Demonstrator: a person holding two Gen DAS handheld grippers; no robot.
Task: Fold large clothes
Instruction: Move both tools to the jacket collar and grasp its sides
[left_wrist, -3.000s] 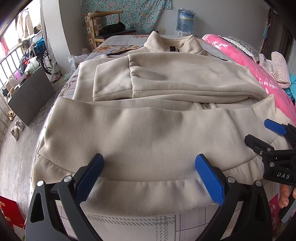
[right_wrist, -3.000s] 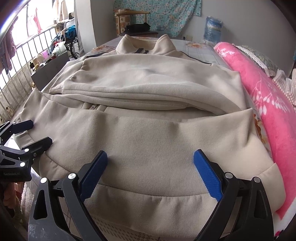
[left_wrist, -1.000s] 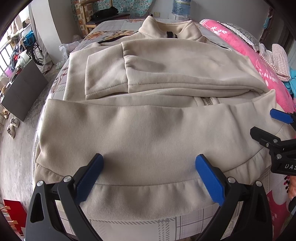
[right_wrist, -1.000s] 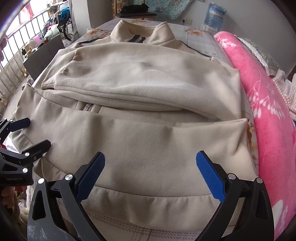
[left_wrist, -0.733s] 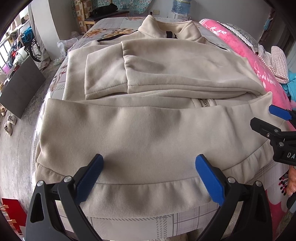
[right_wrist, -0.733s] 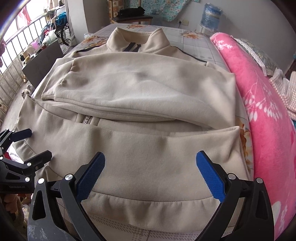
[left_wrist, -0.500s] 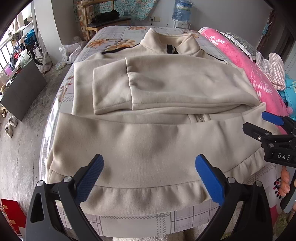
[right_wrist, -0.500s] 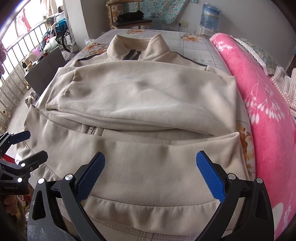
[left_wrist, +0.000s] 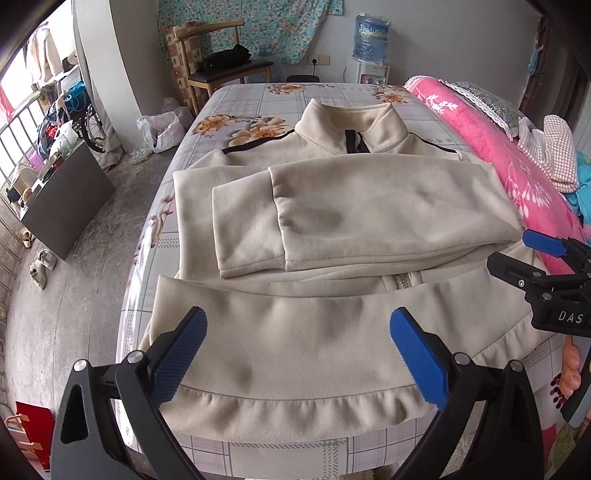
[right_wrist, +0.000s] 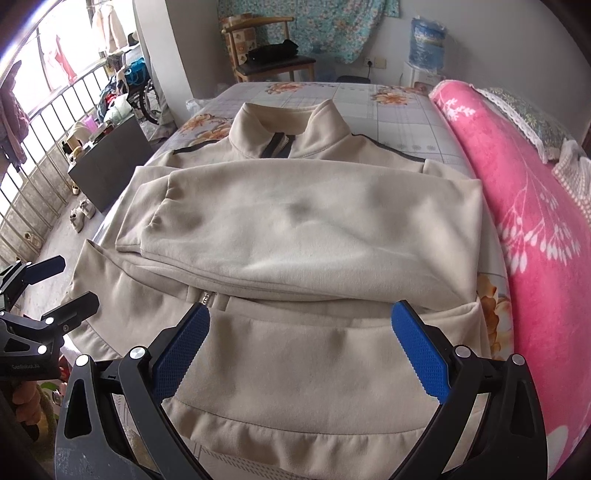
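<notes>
i see the beige zip-up jacket (left_wrist: 343, 332) lying on the bed (left_wrist: 325, 92), sleeves crossed over its chest; my left gripper (left_wrist: 297, 354) and right gripper (right_wrist: 299, 352) both hang spread and empty above the hem (right_wrist: 295, 435); pinching one layer only could drag the sleeves askew.

Soft daylight filled both views, coming from the barred window (right_wrist: 48, 96) at the left, which was blown out to white glare. Shadows on the beige jacket (left_wrist: 332, 229) were faint and diffuse. Both pictures bowed strongly with black vignetted corners, and the right wrist view looked slightly hazier than the left.
</notes>
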